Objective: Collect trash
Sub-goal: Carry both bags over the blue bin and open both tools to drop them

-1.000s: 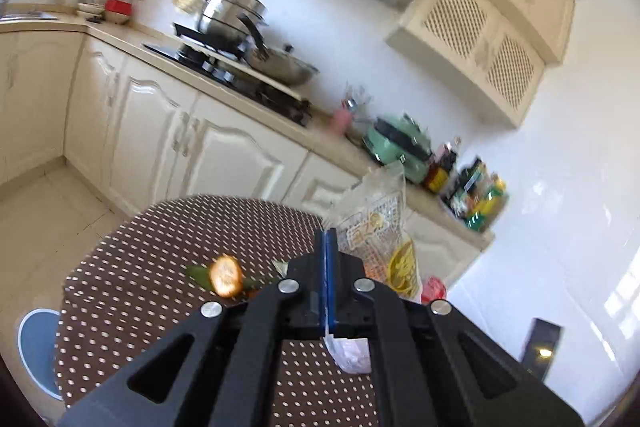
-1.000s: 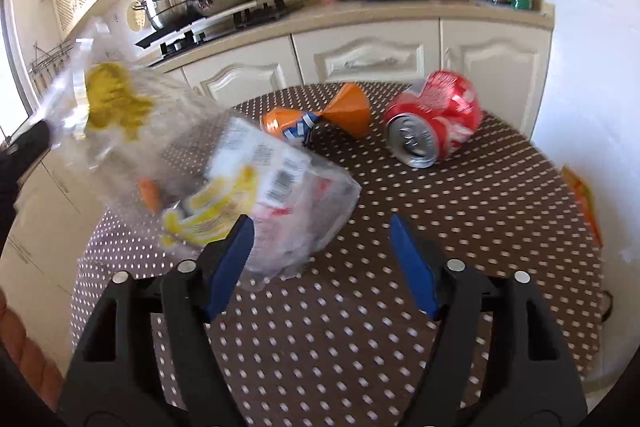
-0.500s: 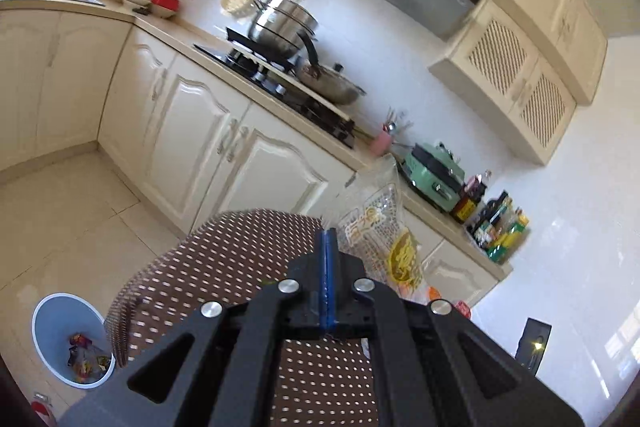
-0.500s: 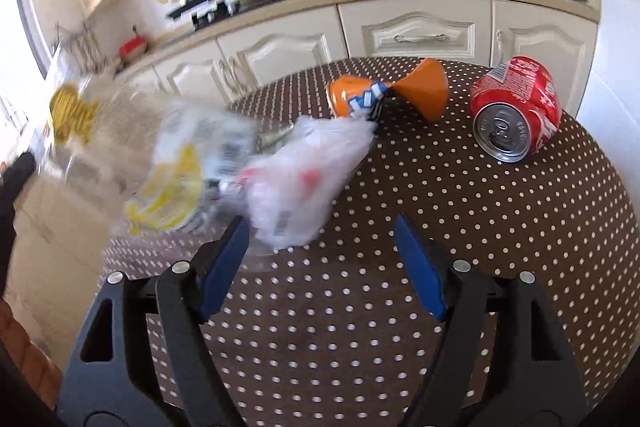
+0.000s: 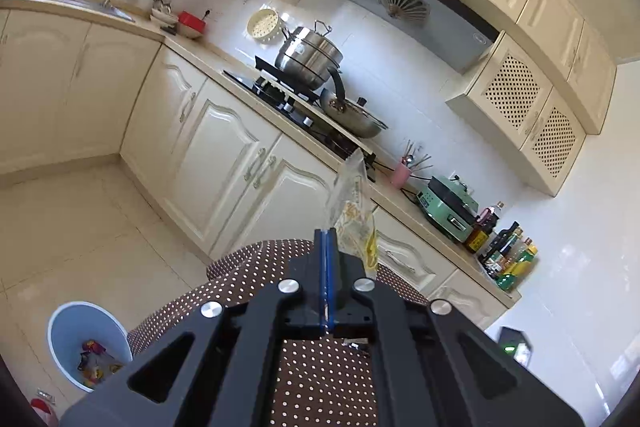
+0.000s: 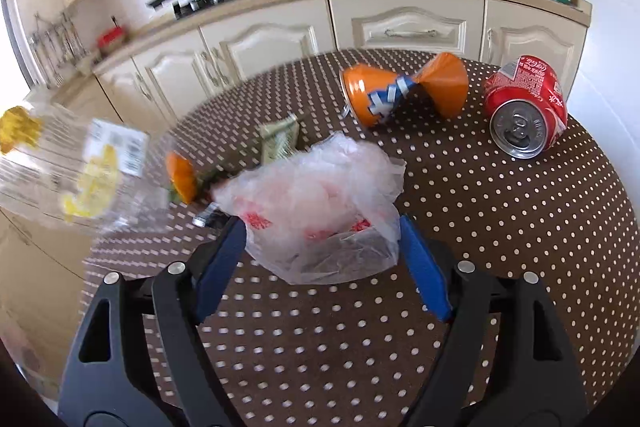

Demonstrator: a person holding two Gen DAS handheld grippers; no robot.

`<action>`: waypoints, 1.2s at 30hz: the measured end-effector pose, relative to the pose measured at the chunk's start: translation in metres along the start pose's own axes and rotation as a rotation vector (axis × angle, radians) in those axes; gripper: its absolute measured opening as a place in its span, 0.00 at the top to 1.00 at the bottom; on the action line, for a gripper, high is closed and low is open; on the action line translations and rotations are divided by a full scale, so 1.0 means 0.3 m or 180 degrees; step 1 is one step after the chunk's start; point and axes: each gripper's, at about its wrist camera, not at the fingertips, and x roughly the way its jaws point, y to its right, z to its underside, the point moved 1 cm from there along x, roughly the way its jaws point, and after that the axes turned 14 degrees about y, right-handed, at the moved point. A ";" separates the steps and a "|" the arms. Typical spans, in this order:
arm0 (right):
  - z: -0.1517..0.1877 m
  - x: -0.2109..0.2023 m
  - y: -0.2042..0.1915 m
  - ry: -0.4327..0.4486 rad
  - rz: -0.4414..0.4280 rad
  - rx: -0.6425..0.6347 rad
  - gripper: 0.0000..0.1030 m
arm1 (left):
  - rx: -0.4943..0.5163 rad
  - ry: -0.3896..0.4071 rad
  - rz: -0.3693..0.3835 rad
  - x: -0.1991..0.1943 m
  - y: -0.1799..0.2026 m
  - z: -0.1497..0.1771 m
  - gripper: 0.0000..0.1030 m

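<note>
My left tongs (image 5: 327, 247) were clenched on a clear food wrapper (image 5: 354, 215) with yellow print, holding it in the air beyond the table's left edge. From the right wrist view that wrapper (image 6: 76, 175) appeared blurred at far left. A blue bin (image 5: 86, 343) stood on the floor to the left, below the table, with some litter inside.

My right tongs (image 6: 322, 247) were released, the blue pads set wide on either side of a crumpled white plastic bag (image 6: 320, 203) lying on the dotted tablecloth (image 6: 500, 227). I could not tell whether the pads touched the bag.

Farther off lay a twisted orange can (image 6: 400, 91), a dented red can (image 6: 524, 107) at far right, a green sachet (image 6: 280, 139) and an orange peel (image 6: 182, 177).
</note>
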 end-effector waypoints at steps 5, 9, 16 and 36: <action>0.016 0.004 0.029 -0.0013 -0.0086 0.0137 0.74 | -0.0171 -0.0178 0.0164 0.014 -0.025 -0.002 1.00; 0.006 -0.084 0.020 0.0260 -0.0016 0.0109 0.82 | -0.0175 -0.0186 0.0240 -0.020 -0.026 -0.013 1.00; 0.022 -0.257 -0.110 0.0532 -0.0273 0.0019 0.82 | -0.0086 -0.0029 0.0197 -0.122 -0.052 -0.068 1.00; 0.229 -0.188 -1.000 0.0076 -0.1692 -0.0655 0.82 | -0.0186 0.0045 -0.0905 -0.230 -0.638 -0.206 1.00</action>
